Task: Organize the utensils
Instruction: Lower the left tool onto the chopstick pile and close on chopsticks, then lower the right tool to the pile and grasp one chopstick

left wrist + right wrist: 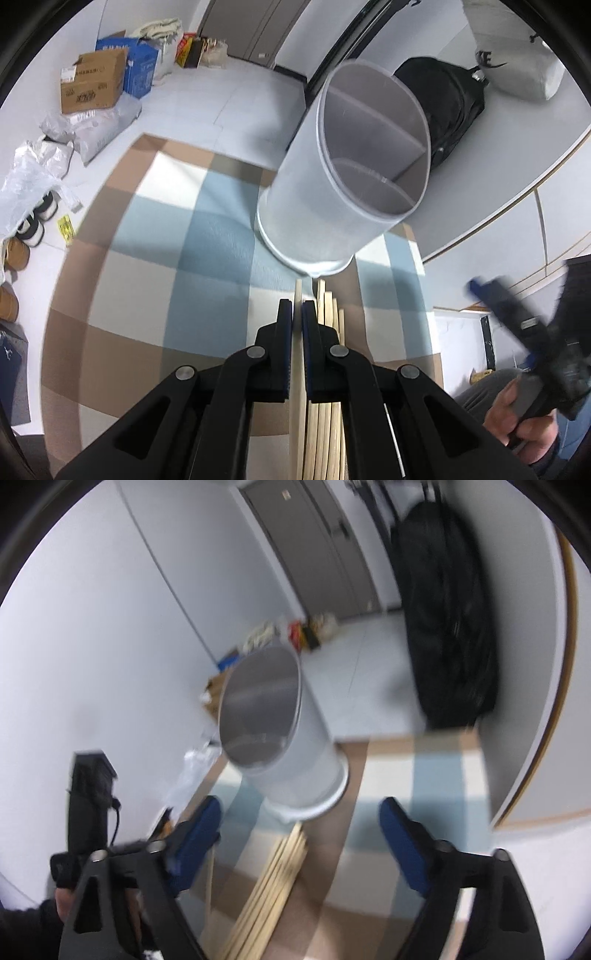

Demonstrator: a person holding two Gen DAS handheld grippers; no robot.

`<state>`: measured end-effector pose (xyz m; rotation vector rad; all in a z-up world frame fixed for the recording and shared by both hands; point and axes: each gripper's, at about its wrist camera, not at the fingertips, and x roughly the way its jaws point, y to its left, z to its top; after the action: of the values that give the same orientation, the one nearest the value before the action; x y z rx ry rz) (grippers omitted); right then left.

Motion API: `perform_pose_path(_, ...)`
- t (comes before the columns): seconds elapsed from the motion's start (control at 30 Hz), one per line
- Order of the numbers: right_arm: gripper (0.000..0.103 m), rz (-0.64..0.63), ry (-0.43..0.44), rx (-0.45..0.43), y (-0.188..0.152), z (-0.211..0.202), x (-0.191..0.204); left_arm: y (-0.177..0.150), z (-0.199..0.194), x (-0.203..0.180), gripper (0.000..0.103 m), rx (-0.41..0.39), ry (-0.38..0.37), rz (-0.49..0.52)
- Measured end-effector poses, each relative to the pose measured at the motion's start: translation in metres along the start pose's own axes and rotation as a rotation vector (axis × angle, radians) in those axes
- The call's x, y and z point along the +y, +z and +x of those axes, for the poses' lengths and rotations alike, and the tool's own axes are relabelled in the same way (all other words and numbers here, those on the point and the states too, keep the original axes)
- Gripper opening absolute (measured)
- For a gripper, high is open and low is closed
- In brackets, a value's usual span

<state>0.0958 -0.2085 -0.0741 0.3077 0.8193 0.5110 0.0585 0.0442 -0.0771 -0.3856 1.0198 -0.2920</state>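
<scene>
Beside the empty holder [354, 177], my left gripper [297, 314] pinched one chopstick [297, 295]; the pile [266, 886] waited, right gripper [299, 819] apart.

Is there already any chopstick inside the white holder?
No, the white holder shows only bare dividers inside; the chopsticks lie on the table.

A bundle of chopsticks [269, 882] lies on the checkered mat [147, 258], just before the divided holder [351, 166].
</scene>
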Motion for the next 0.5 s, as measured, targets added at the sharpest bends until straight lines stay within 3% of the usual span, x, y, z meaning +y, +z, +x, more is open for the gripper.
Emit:
perform_pose_path(0.17, 0.059, 0.102, 0.050, 0.186, -0.013, 0.037, -0.006, 0.000, -0.010, -0.001, 0.001, -0.047, -0.006, 0.022)
perform_pose_path(0.33, 0.039, 0.083, 0.015, 0.313, -0.030, 0.067, 0.003, 0.006, -0.019, 0.007, 0.001, -0.075, -0.019, 0.012)
perform_pose_path(0.5, 0.036, 0.056, -0.026, 0.379, -0.036, 0.085, 0.010, 0.011, -0.023, 0.017, 0.001, -0.089, -0.032, -0.022)
